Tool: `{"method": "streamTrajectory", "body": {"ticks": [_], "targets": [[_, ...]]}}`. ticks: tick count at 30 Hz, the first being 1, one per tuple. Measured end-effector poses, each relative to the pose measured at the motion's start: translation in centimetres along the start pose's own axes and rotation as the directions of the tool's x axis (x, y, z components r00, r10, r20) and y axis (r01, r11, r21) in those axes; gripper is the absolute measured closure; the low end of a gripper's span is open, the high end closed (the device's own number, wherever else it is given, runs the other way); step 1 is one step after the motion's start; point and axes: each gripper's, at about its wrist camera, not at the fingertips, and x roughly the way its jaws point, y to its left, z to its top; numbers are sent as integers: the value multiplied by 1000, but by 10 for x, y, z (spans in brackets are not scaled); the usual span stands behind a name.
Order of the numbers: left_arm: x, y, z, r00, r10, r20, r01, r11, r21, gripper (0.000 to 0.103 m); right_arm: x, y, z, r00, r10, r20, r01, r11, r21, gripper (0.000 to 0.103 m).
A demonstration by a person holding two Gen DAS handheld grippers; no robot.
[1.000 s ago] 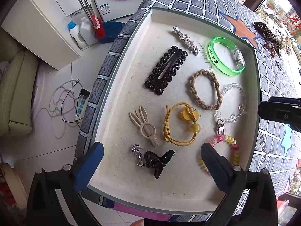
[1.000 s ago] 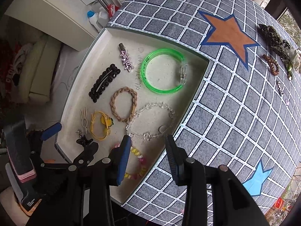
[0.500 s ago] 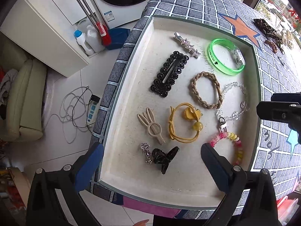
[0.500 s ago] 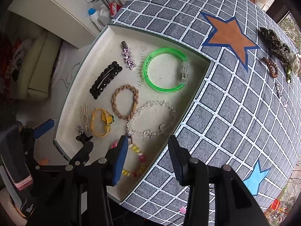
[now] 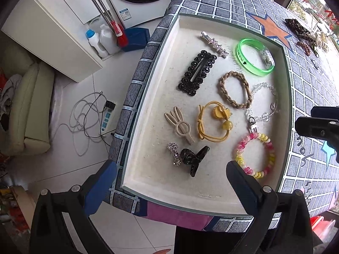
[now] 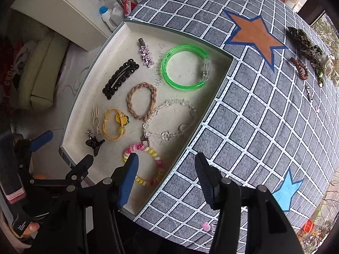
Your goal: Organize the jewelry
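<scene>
A shallow white tray (image 5: 161, 67) (image 6: 214, 97) on the checked tablecloth holds a green bangle (image 5: 255, 57) (image 6: 185, 67), black beaded clip (image 5: 197, 72), star clip (image 5: 214, 43), braided band (image 5: 234, 89), clear bead bracelet (image 5: 263, 102), yellow hair tie (image 5: 213, 121), beige rabbit clip (image 5: 179, 124), black claw clip (image 5: 193, 157) and pink-yellow coil band (image 5: 255, 155) (image 6: 146, 163). My left gripper (image 5: 171, 182) is open and empty above the tray's near edge. My right gripper (image 6: 166, 177) is open and empty over the tray's right rim.
More hair pieces lie at the table's far right: a dark patterned scrunchie (image 6: 303, 40), a brown coil band (image 6: 299, 67), white pieces (image 6: 330, 67). An orange star (image 6: 254, 36) and a blue star (image 6: 284, 192) mark the cloth. The floor drops off left of the table.
Both grippers have pulled back and up from the tray, so more of the tray and floor shows. The right gripper's jaws stand wider apart. Nothing in the tray has moved.
</scene>
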Motion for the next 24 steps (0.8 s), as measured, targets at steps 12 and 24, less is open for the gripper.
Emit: {"method": "streamTrajectory", "body": {"ticks": [12, 24], "targets": [[-12, -1, -16, 999, -36, -23, 37, 999, 34, 0, -8, 8, -21, 999, -35, 7, 35, 999, 0, 36], [-45, 22, -13, 999, -20, 45, 18, 998, 53, 0, -33, 22, -34, 993, -90, 80, 90, 996, 7, 23]]}}
